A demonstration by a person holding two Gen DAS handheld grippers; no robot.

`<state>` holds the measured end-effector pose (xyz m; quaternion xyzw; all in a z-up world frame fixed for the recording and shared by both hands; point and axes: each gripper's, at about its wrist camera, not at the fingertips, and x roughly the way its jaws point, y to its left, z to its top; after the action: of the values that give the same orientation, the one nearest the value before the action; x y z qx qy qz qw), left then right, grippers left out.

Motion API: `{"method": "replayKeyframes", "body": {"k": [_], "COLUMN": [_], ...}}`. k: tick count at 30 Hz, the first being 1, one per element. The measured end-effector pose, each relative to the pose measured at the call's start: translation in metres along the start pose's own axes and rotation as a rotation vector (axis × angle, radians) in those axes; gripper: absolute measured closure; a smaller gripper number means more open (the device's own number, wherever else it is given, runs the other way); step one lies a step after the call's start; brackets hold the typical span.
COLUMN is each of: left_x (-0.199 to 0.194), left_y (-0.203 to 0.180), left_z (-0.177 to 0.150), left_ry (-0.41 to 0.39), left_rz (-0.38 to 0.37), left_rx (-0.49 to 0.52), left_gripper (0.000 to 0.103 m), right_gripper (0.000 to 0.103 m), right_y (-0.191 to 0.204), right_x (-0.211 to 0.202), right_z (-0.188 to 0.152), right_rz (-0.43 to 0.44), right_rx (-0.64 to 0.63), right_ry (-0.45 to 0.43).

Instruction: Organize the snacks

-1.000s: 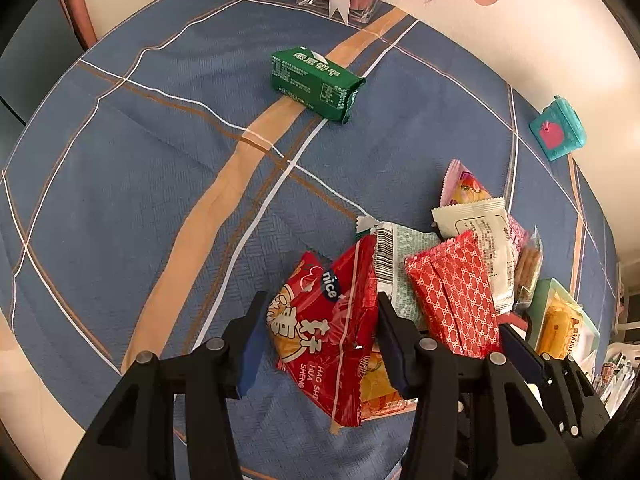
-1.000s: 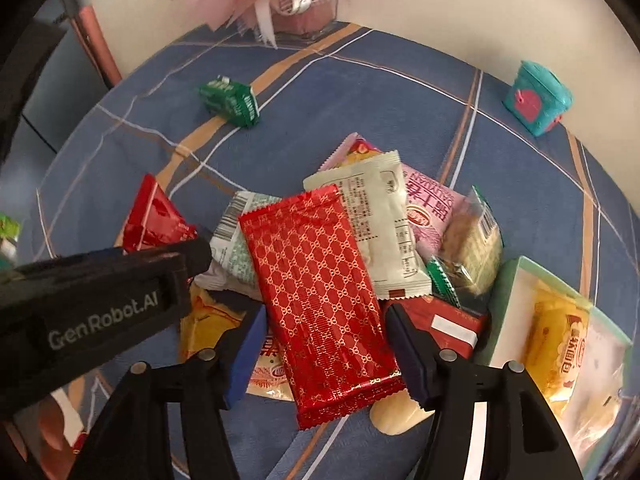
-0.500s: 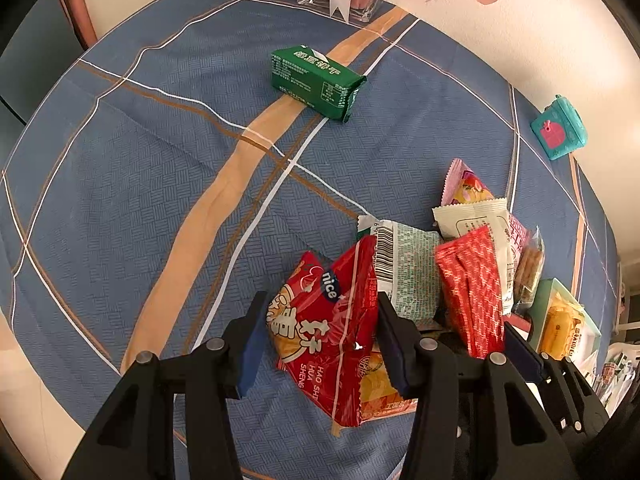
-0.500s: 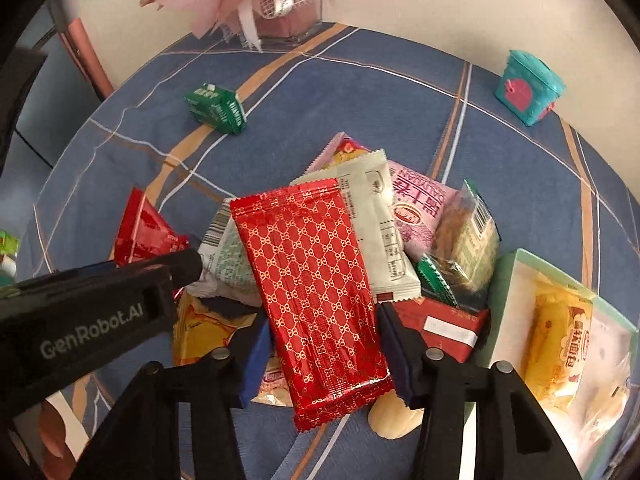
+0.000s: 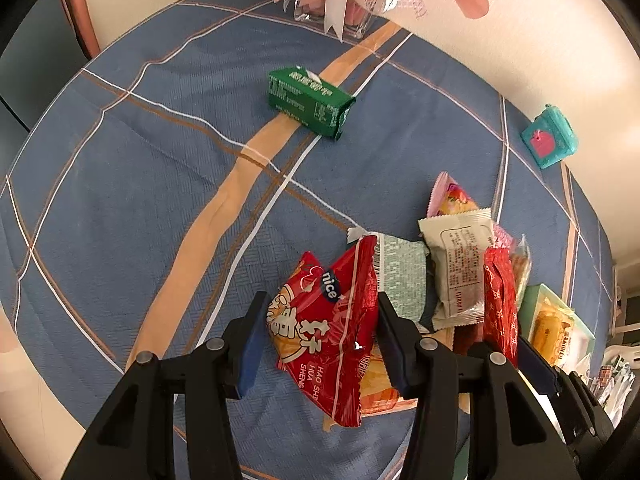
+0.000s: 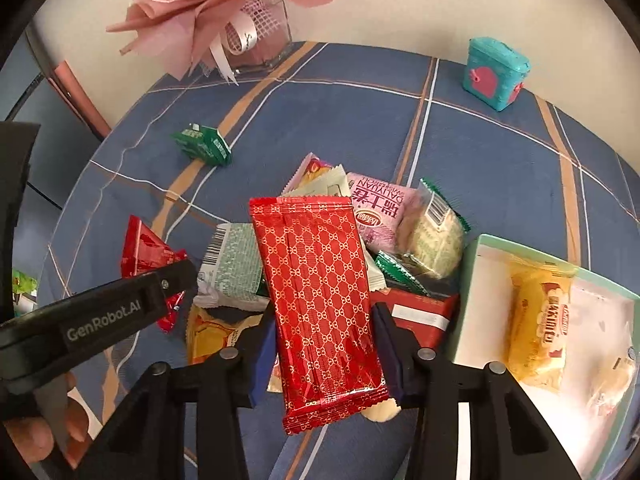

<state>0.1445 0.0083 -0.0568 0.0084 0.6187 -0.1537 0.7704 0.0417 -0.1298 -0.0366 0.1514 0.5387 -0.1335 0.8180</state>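
Observation:
My left gripper is shut on a red peanut snack bag and holds it just above the blue tablecloth. My right gripper is shut on a red patterned foil pack, lifted above the snack pile. The same foil pack shows edge-on in the left wrist view. A pale green open box at the right holds a yellow cake pack. The left gripper's body crosses the right wrist view at the left.
A green carton lies on the tan stripe further back. A teal box stands at the far right edge. A glass vase with a pink bouquet stands at the back. The table's round edge runs along the left.
My right gripper has raised the red foil pack off the pile and tilted it upright. The left gripper with the peanut bag has stayed nearly still.

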Motion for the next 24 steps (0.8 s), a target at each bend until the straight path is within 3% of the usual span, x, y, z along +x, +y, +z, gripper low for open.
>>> {"method": "replayKeyframes", "body": {"k": [15,24], "left_x": [-0.028,-0.044], "left_y": [-0.029,-0.097], "left_z": [-0.007,-0.033], "left_ry": [-0.056,-0.071], "left_rz": [-0.004,-0.052], "left_rx": [0.052,0.194], "left_gripper": [0.050,0.050], "right_gripper": [0.056,0.056], "right_y": [-0.025,-0.096], "right_x": [-0.031,-0.054], "right_z": [-0.003,-0.014], "right_rz": [-0.003,-0.087], "right_rx": [0.067,0.224], "right_ry": [-0.040,-0.051]}}
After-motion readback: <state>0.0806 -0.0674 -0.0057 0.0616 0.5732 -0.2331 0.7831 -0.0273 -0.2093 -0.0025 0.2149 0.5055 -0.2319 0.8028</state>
